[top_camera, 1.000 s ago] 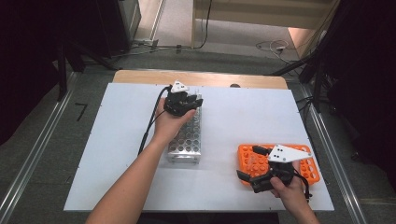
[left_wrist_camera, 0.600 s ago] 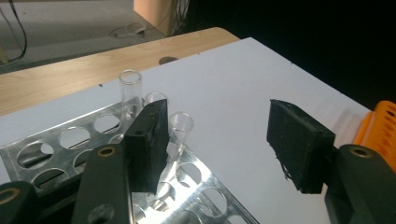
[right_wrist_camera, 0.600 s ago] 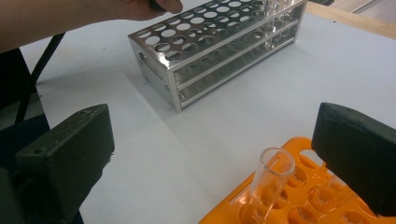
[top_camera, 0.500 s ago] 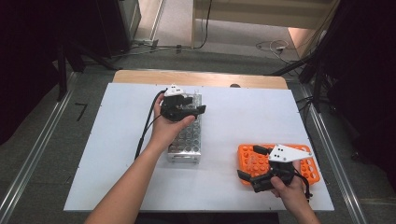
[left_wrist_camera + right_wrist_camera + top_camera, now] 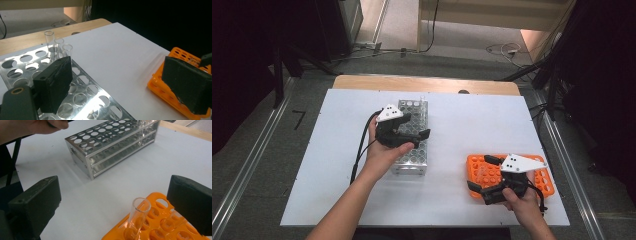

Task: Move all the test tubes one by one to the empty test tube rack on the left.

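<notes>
Orange rack [image 5: 160, 225] cropped at bottom edge

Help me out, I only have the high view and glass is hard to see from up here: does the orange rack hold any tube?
Observer: Yes, one clear tube stands in a near corner hole of the orange rack.
Operator: Is the right hand-held gripper gripping it?
Observer: No, the right hand-held gripper is open, jaws either side.
Operator: Any tubes in the metal rack?
Observer: Three tubes at the far end of the metal rack.
</notes>
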`<state>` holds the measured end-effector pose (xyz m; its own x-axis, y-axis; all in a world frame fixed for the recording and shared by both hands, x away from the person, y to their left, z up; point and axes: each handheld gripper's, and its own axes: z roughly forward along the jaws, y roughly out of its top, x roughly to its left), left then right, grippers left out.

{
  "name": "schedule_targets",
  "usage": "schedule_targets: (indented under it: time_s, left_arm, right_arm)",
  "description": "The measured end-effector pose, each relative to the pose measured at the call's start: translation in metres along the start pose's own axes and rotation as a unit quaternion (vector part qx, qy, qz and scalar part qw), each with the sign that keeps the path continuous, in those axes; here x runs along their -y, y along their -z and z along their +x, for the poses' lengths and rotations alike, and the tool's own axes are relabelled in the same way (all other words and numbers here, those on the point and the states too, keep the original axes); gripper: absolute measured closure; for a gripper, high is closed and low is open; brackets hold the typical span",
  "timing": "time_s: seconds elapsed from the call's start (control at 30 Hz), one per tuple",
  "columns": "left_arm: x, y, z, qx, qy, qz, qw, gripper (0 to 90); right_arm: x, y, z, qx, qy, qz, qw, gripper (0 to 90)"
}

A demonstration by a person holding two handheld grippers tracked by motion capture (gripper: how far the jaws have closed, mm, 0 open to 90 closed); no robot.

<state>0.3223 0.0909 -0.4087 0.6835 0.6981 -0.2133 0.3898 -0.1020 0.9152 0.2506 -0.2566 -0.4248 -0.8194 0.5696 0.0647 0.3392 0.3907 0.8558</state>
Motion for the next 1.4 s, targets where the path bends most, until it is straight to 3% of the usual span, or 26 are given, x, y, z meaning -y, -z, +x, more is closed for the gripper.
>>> schedule_targets:
  time_s: [0.5,0.6,0.87,1.13,1.23,1.4]
  left_arm:
    - [0.016,0.036,-0.046,0.022,-0.029,-0.017,0.9992,0.0]
    - [0.02,0.037,-0.051,0.022,-0.036,-0.006,0.9991,0.0]
    - [0.032,0.042,-0.054,0.026,-0.03,-0.002,0.9992,0.0]
    - [0.036,0.043,-0.055,0.029,-0.027,0.0,0.9992,0.0]
    - [0.036,0.043,-0.055,0.029,-0.027,0.0,0.9992,0.0]
    - [0.037,0.042,-0.055,0.03,-0.027,0.002,0.9992,0.0]
  right_arm:
    - [0.006,0.01,-0.016,0.021,-0.015,-0.007,0.9996,0.0]
    - [0.006,0.013,-0.02,0.026,-0.02,-0.009,0.9994,0.0]
    - [0.01,0.025,-0.035,0.037,-0.035,-0.025,0.9984,3.9]
    - [0.021,0.028,-0.055,0.049,-0.074,-0.031,0.9955,21.1]
    - [0.024,0.023,-0.056,0.062,-0.077,-0.014,0.995,24.4]
    - [0.026,0.013,-0.054,0.06,-0.081,0.011,0.9948,36.3]
